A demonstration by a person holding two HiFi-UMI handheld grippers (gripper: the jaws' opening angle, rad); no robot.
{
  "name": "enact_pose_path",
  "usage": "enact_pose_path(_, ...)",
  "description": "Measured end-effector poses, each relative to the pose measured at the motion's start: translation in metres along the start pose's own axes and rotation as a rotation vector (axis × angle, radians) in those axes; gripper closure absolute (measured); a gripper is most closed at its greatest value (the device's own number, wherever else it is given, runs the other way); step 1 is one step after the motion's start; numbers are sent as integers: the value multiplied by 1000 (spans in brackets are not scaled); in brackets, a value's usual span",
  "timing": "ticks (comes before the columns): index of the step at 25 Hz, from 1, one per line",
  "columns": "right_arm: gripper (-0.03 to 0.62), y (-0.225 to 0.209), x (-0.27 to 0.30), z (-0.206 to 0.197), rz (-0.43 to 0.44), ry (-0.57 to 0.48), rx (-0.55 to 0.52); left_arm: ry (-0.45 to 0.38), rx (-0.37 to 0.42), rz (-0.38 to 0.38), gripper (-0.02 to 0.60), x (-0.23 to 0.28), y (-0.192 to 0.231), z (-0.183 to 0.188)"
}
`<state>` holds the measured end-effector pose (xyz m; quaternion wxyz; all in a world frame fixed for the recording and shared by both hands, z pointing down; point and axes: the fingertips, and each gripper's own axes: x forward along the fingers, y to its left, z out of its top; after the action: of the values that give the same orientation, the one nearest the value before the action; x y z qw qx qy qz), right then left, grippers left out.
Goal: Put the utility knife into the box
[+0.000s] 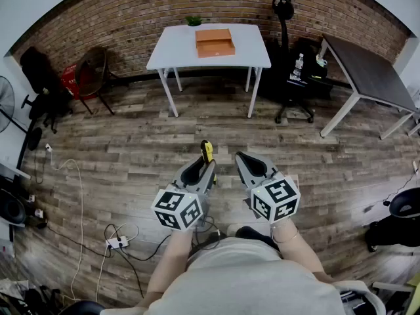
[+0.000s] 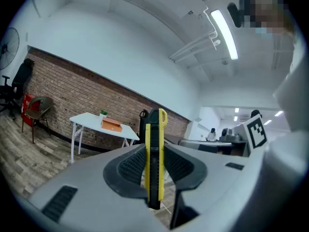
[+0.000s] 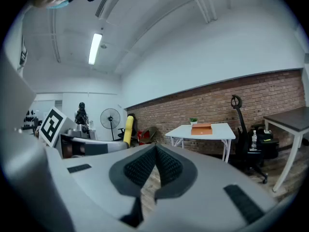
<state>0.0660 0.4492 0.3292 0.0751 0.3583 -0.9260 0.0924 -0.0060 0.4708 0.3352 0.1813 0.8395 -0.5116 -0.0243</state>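
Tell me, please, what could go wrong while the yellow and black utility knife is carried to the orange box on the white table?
1. The yellow and black utility knife stands upright in the left gripper, pinched only around its middle, so it could pivot or slip on the way.
2. The orange open box sits on the white table across the room. The loose cables on the wooden floor near the person's feet might cause a trip.

Utility knife [image 2: 155, 161]: yellow w/ black. Box [image 1: 214, 42]: orange. Table [image 1: 172, 50]: white. Wall [image 1: 131, 12]: red-brown brick. Floor [image 1: 131, 156]: grey-brown wood planks. Left gripper [image 1: 203, 168], right gripper [image 3: 155, 152]: grey, black ribbed pads [image 3: 140, 168], b/w square-marker cubes [image 1: 177, 209].
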Motion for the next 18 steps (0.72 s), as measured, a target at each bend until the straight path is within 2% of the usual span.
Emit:
enact_pose_path(7,595,-10,2,-4,-4,10,5,34,-8,-1,469,8,2,-8)
enact_pose_path(18,595,-17,-6,-11,1,0,25,21,20,9,468,17,-1,-7)
